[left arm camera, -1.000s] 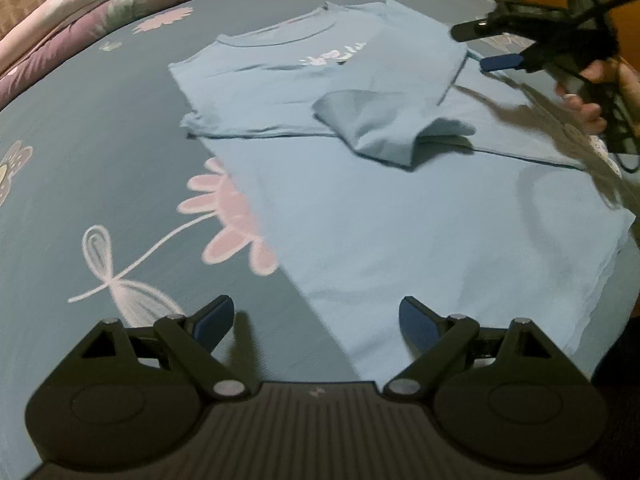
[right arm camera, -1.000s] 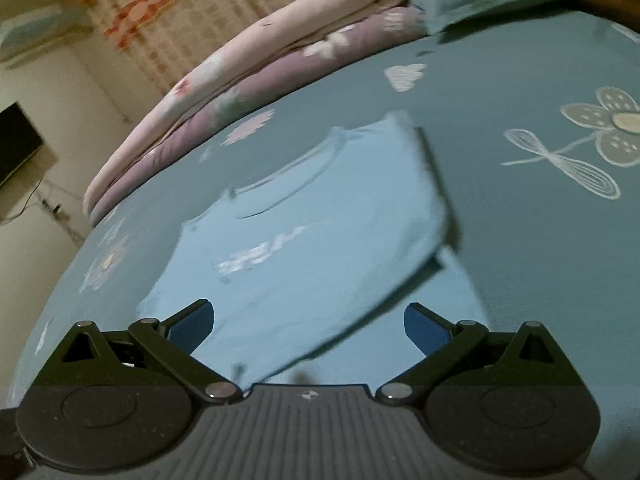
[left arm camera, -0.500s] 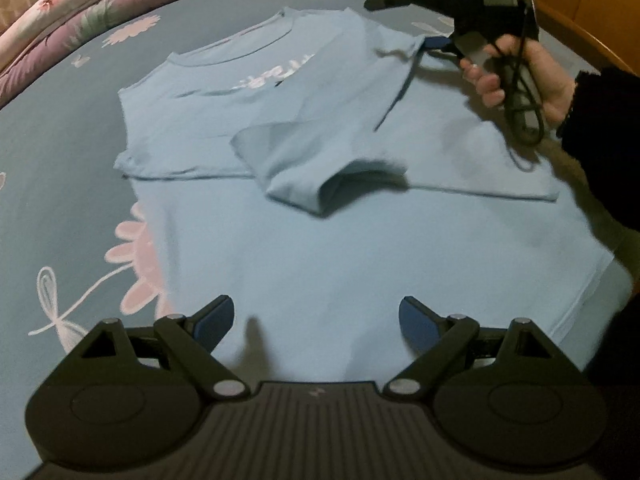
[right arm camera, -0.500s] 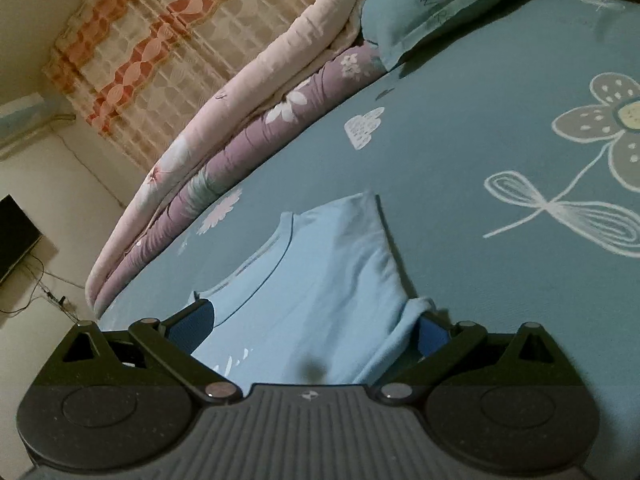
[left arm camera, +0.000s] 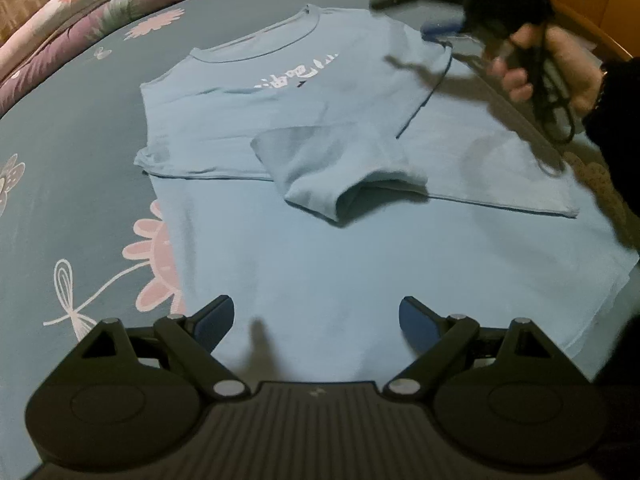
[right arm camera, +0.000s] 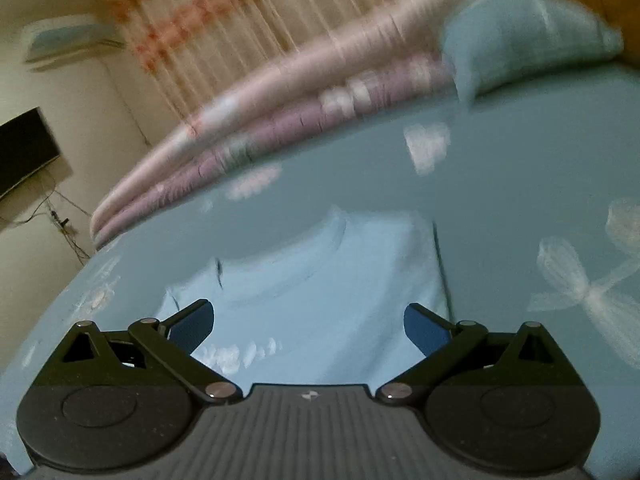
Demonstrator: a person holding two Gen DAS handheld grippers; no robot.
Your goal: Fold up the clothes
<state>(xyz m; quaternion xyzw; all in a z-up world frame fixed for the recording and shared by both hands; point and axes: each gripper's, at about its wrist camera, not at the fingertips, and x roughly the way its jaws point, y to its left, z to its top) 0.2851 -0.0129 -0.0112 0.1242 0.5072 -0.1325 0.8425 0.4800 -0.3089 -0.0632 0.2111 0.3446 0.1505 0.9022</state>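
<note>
Dim indoor lighting is casting soft shadows across the light blue cotton T-shirt [left arm camera: 320, 248]. Motion blur is smearing the right wrist view; fisheye distortion is bending both frames' edges.

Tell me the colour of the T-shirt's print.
White lettering on the light blue T-shirt; clearest in the left wrist view.

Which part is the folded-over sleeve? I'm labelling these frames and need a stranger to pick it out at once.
Start at the teal flowered bedsheet and find the light blue T-shirt spread flat on it. Near the shirt's middle, below the white chest lettering, lies the sleeve. Unlike the flat cloth around it, it is a raised flap whose open cuff casts a dark shadow.
</note>
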